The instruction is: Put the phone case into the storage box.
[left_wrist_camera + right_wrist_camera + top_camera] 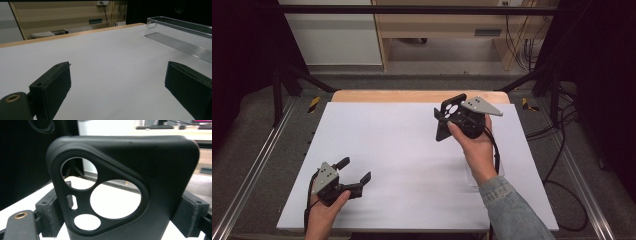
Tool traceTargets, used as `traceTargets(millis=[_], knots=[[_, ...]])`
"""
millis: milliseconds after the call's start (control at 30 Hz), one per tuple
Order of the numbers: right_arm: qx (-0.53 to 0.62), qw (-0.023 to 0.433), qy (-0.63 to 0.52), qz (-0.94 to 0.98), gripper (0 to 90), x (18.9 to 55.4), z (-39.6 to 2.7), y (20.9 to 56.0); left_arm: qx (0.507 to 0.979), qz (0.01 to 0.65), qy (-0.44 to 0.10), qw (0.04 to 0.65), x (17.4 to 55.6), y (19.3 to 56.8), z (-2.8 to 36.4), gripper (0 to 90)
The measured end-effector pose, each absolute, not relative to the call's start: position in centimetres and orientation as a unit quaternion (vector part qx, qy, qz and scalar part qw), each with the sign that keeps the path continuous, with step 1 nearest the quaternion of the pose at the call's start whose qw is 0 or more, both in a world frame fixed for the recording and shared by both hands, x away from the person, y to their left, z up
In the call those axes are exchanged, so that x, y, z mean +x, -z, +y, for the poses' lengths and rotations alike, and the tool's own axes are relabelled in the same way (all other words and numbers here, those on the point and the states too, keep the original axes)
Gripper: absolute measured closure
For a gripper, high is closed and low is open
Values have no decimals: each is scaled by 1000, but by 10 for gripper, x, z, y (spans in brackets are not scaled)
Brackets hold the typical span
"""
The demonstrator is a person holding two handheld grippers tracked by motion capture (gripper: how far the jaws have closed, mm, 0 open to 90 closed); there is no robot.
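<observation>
The white table top (402,150) lies under both grippers, and the right gripper's load hangs clear above it. Ahead of the left jaws and off to their right lies a clear plastic tray (180,32), flat on the white surface and well apart from the pads; in the high view it is only a faint outline beside the right forearm. The black phone case (140,170) stands upright between the right jaws, its camera cut-outs toward the lens, with one pad pressing on each long edge. So the right gripper (451,119) is clamped across the width of the case and holds it in the air. The left gripper (356,171) rests low near the table's near left corner, its jaws spread wide with nothing between them.

To do this well, I judge the right hand should keep its squeeze even, since the case is soft and could bow or slip. The left jaws should come in square to the case's free end before closing.
</observation>
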State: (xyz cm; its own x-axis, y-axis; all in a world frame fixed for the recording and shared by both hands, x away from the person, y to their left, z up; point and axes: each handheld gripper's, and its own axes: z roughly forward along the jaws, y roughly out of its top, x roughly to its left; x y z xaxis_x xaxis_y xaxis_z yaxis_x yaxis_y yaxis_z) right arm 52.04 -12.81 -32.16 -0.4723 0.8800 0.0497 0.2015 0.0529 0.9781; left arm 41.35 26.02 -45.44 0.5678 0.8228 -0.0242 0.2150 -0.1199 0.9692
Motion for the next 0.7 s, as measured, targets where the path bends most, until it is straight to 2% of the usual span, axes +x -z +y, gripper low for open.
traceTargets(millis=[700], knots=[[474,364,-499,627,138,597,-174,343,683,385,-289,548,419,455,277,57]])
